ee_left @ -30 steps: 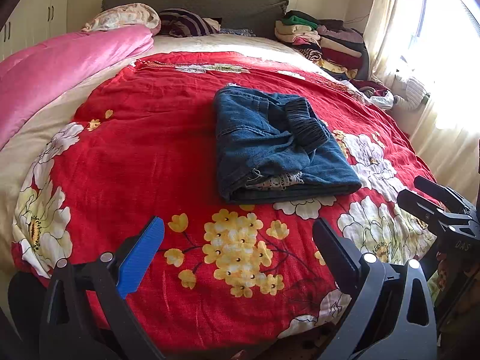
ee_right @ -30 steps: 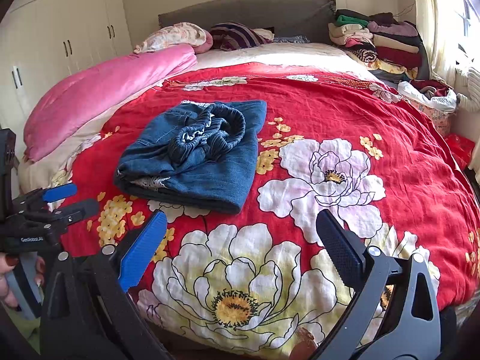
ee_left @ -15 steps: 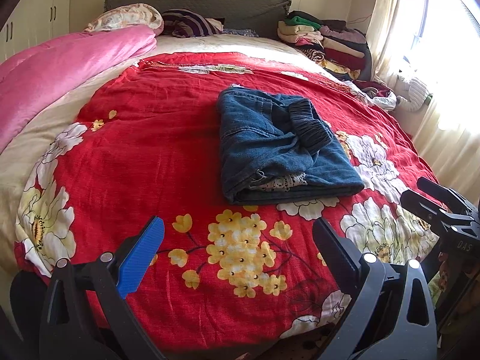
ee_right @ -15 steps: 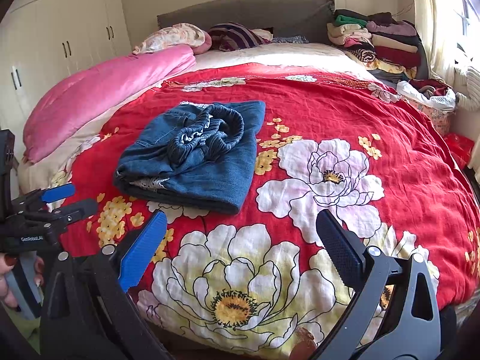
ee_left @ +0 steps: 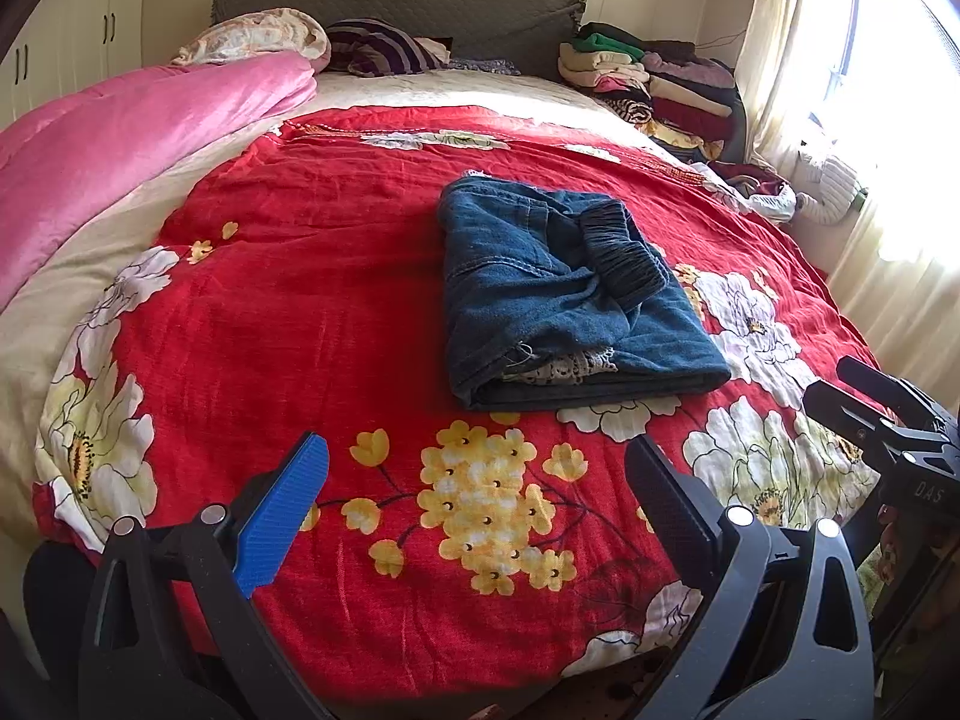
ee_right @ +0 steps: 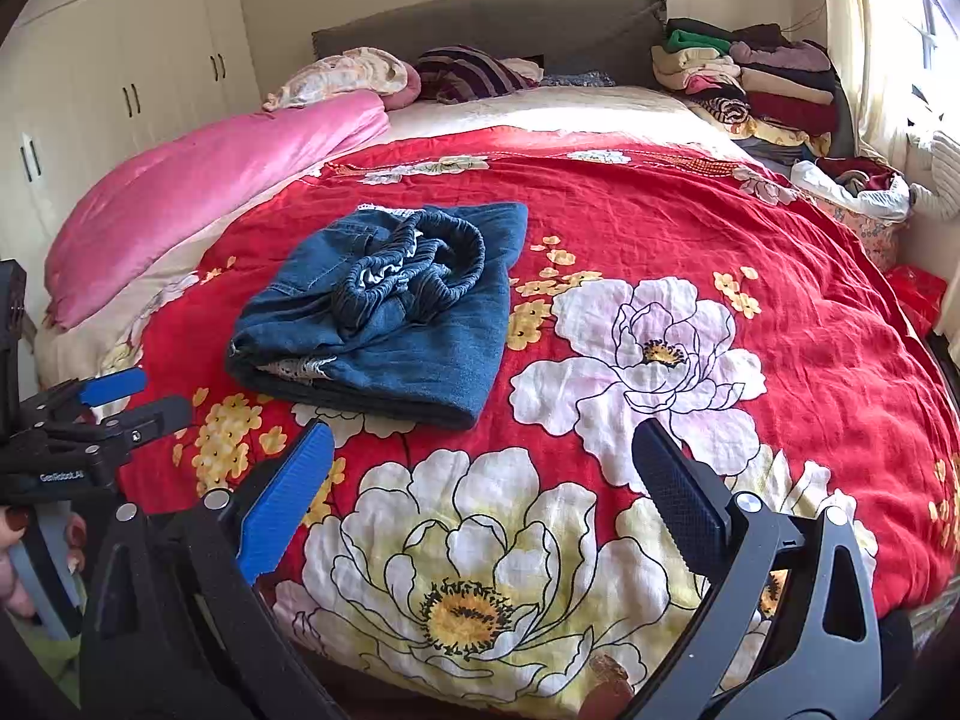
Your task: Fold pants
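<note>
Blue denim pants (ee_left: 558, 294) lie folded into a thick rectangle on the red flowered bedspread (ee_left: 288, 312), waistband bunched on top. They also show in the right wrist view (ee_right: 390, 312). My left gripper (ee_left: 474, 492) is open and empty, held back near the foot of the bed, well short of the pants. My right gripper (ee_right: 480, 474) is open and empty, also at the foot of the bed, to the right of the pants. Each gripper shows at the edge of the other's view.
A pink quilt (ee_left: 120, 138) lies along the left side. Pillows (ee_left: 258, 39) sit at the headboard. A stack of folded clothes (ee_left: 648, 78) stands at the far right corner. Wardrobe doors (ee_right: 120, 72) are on the left, a curtained window (ee_left: 870, 90) on the right.
The left wrist view has shifted slightly, so the pants sit a little further right in it. Both grippers stay open and back from the pants.
</note>
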